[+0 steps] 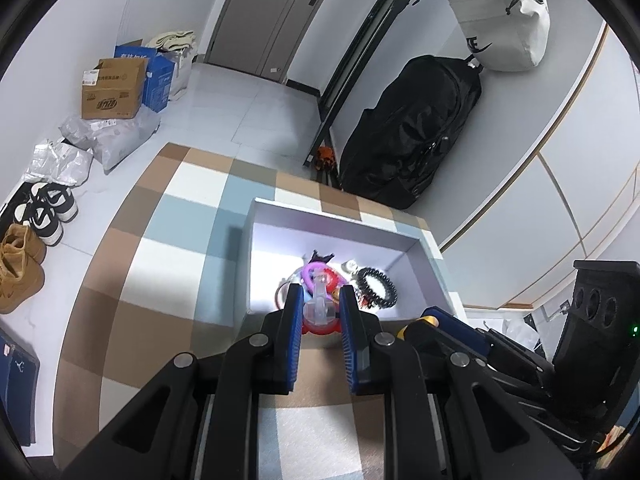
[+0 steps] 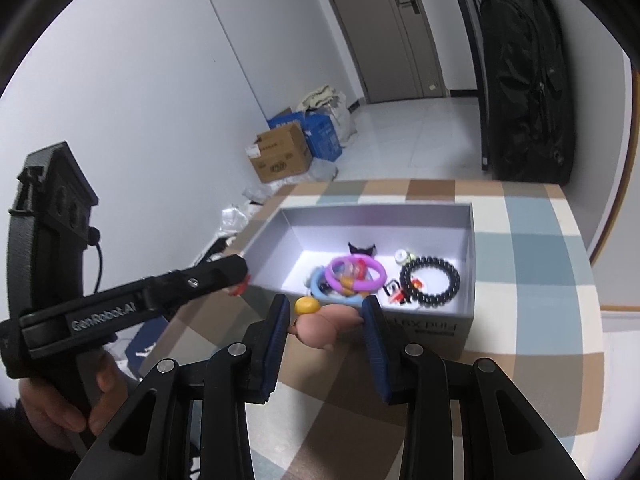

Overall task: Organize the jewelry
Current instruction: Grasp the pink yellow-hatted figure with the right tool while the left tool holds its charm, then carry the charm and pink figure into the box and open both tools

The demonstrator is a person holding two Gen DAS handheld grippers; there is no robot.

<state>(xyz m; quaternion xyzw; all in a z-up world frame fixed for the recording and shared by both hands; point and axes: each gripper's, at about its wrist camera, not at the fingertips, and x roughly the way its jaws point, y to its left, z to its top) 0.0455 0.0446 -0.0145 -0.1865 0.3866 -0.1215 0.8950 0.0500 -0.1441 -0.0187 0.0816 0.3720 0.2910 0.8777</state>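
**Both grippers at the near wall of the jewelry box**

Left gripper points fwd and down at the near wall of the box. Its blue pads are clenched on a red-and-clear trinket, which sits right at the box's near edge. In the right wrist view the left gripper comes in from the left w/ its tip touching or just beside the box's left corner; can't tell which. A hand grips its handle low in that view.

Right gripper hangs just in front of the box, fingers spread wide. A pinkish blurred piece w/ an orange bead lies between them; whether the pads actually pinch it can't be told.

Inside the box, toward the near side: purple ring, blue ring, black bead bracelet, a small black bow-shaped piece.

Box rests on a checkered mat in brown, blue and white. Room: pale tile floor, grey door, black bag against the wall w/ a white bag above it, cardboard box and shoes along the left wall.
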